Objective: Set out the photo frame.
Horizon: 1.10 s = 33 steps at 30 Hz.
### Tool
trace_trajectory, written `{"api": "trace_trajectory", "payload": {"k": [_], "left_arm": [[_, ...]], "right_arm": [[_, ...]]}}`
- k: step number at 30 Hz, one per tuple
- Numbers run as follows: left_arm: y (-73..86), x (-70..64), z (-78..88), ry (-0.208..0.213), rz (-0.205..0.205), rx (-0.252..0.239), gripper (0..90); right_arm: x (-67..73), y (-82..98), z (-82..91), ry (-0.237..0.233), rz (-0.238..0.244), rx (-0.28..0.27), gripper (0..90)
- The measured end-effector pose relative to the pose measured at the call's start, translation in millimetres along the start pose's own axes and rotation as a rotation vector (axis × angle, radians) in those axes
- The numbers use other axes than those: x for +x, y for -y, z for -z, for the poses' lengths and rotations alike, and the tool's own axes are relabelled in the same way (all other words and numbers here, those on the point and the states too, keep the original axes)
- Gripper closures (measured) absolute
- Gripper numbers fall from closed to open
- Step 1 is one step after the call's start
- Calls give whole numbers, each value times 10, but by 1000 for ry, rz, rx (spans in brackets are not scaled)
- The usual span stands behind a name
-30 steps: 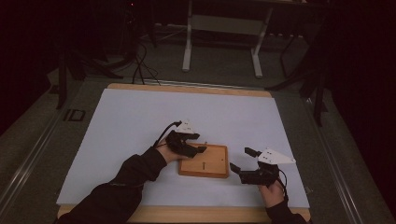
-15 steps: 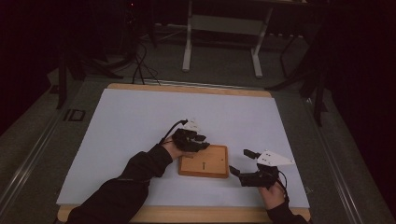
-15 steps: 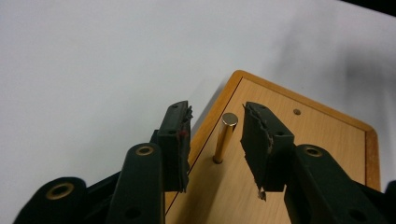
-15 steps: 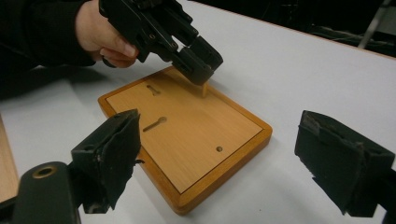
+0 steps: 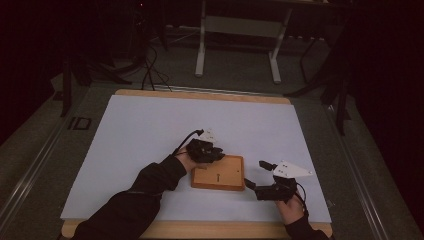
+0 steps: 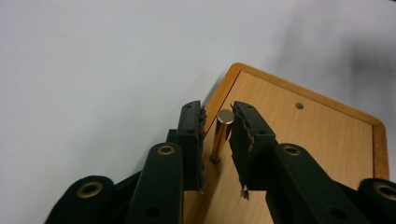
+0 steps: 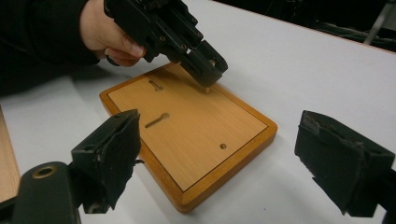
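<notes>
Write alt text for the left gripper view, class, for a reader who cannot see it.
The left gripper has just been closing around a small brass peg standing upright in a wooden board. The board lies on a white table surface.

Open white tabletop (image 5: 150,130) all around the wooden board (image 5: 220,175); brass peg (image 6: 223,133) upright at its corner.
</notes>
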<state>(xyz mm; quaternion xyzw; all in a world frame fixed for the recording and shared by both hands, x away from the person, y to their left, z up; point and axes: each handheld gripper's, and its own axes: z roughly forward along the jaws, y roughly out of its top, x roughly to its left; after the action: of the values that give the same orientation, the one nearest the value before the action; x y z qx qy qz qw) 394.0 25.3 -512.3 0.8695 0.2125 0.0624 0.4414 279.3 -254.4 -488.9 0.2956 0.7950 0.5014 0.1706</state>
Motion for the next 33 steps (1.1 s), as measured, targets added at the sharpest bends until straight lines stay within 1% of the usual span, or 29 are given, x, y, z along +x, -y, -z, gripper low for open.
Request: {"api": "trace_trajectory", "payload": {"k": [1,4,6,8,12,14,16,18,21,22,26,28,30,31,33], "left_arm": [[-4,1,8,4,2,-4,753],[-9,-2,-8,14,-8,18,795],[-7,-8,-26,11,-13,29,812],[-11,-12,-31,3,-12,25,828],[-11,-11,-28,4,-12,24,831],[-11,-14,-31,1,-5,24,835],[-16,-7,-32,7,4,27,837],[-18,6,-30,14,5,30,839],[-28,24,-27,24,16,40,842],[-27,24,-28,24,16,40,842],[-29,62,-27,47,50,45,844],[-28,84,-26,62,55,47,844],[-27,108,-27,78,69,49,844],[-29,112,-27,81,66,51,845],[-38,123,-28,89,72,58,845]], "right_arm": [[0,1,-1,0,0,2,139],[1,1,-3,0,-2,5,139],[1,1,-6,-1,-2,6,139],[4,1,-11,1,1,9,139],[11,4,-19,-1,5,14,139],[9,5,-25,-1,4,15,139],[13,3,-29,1,8,15,138],[28,2,-38,23,25,27,138],[52,10,-59,39,57,48,134],[58,13,-66,35,60,49,131],[82,15,-81,36,79,56,131],[97,14,-89,29,96,60,131],[119,13,-98,29,117,62,123],[131,13,-98,20,125,64,123],[146,9,-100,29,146,67,123]]}}
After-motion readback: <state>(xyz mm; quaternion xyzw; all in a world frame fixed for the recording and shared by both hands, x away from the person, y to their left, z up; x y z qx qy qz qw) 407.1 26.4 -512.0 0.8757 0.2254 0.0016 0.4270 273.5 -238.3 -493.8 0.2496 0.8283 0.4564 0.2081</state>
